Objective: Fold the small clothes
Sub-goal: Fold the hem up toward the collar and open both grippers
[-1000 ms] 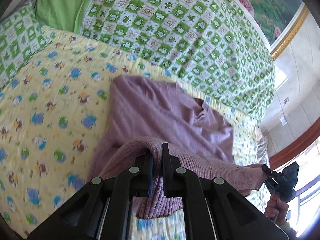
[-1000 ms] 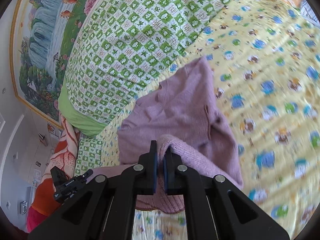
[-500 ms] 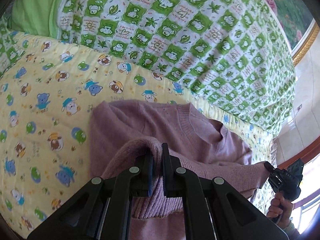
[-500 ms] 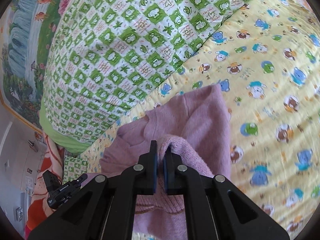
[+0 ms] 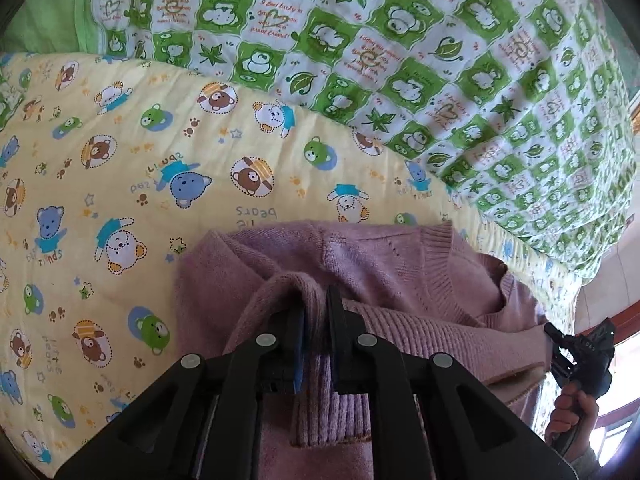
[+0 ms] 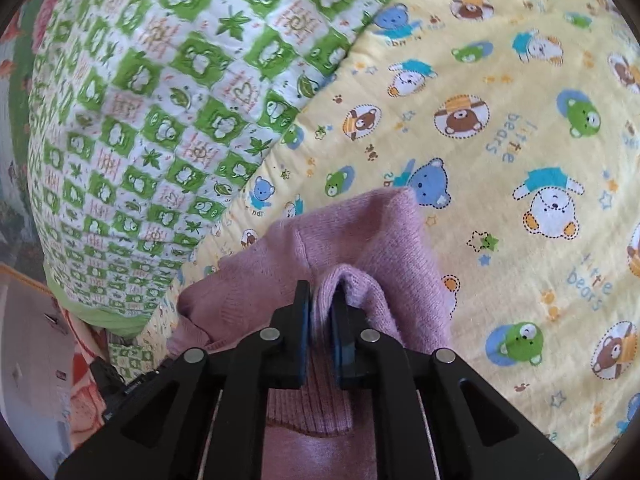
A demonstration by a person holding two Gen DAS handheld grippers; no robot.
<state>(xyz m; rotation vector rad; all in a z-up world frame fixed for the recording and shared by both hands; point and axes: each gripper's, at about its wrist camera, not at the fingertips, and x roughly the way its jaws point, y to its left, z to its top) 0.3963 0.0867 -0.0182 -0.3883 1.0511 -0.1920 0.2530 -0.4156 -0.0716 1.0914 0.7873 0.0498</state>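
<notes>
Left wrist view: one mauve sweater (image 5: 384, 272) lies on the one yellow bear-print sheet (image 5: 120, 184) beside one green checked quilt (image 5: 400, 40); the left gripper (image 5: 314, 312), jaws just eased slightly apart, has the ribbed hem between them. Right wrist view: the right gripper (image 6: 320, 312), likewise just loosening, straddles another fold of that sweater (image 6: 360, 240).

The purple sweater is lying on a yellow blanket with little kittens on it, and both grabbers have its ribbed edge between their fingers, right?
Almost. The animals on the yellow blanket are little bears, not kittens; the right wrist view even shows "little bears" printed there. The rest holds: the purple sweater lies on it, its ribbed edge between the fingers of the left gripper and the right gripper.
</notes>
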